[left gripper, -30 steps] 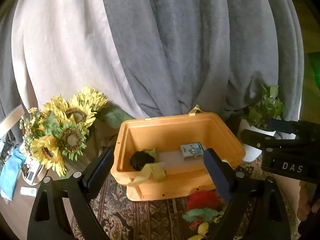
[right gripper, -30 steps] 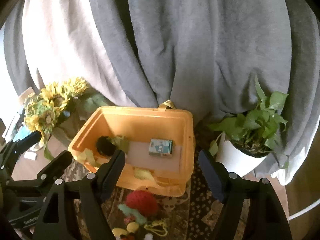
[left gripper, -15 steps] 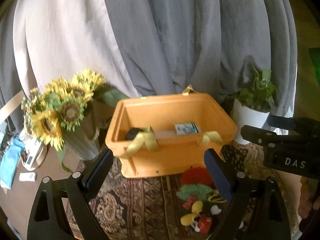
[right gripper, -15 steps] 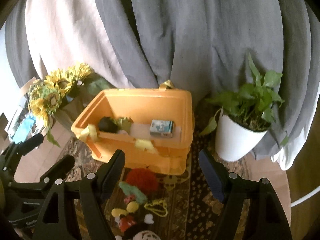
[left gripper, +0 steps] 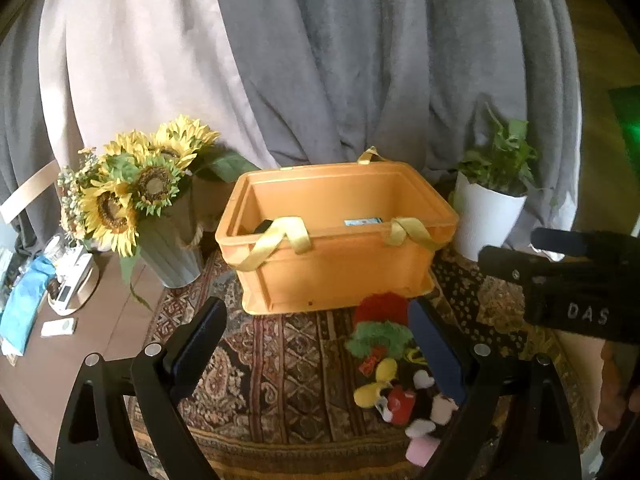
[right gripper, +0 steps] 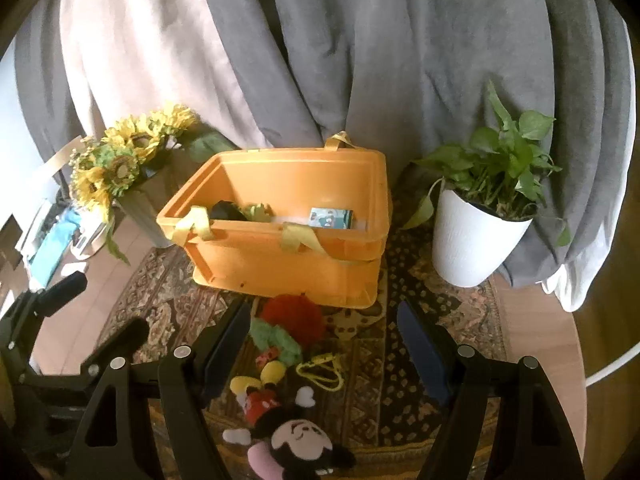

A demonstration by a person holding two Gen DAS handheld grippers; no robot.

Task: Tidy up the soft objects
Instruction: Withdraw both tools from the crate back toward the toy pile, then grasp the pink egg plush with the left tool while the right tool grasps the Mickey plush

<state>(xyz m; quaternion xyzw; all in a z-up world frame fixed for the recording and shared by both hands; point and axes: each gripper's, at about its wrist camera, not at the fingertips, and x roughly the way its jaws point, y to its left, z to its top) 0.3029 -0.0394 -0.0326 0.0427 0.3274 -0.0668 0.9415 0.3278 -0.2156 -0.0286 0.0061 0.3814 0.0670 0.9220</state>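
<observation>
The left gripper [left gripper: 316, 344] had its fingers [left gripper: 200, 340] spread wide, and nothing was between them; they hung over the rug [left gripper: 280, 360] in the lower part of the left wrist view. The right gripper [right gripper: 324, 344] was also open and empty, with its fingers [right gripper: 420, 344] at the bottom of the right wrist view, above the same rug.

Between the right fingers, at the lower centre of that view, lay the soft things: a mouse doll [right gripper: 288, 428] on its back at the bottom edge, a red ball [right gripper: 294, 316] above it, a green piece [right gripper: 276, 340] touching the ball, and a yellow cord [right gripper: 320, 370] just to the right. In the left wrist view the same pile was at the lower right, partly behind the right finger.

Above the pile, in the centre of both views, stood an orange bin [right gripper: 288, 260] with yellow straps [left gripper: 280, 236] over its near rim. Inside it a small box [right gripper: 331, 218] lay at the right and a dark thing [right gripper: 226, 210] at the left.

Sunflowers [left gripper: 136, 184] stood at the left of the bin and a plant [right gripper: 492, 208] in a white pot at the right. A grey drape [right gripper: 360, 60] filled the upper part. The worktop [left gripper: 100, 312] showed at the left, bare beside the rug.
</observation>
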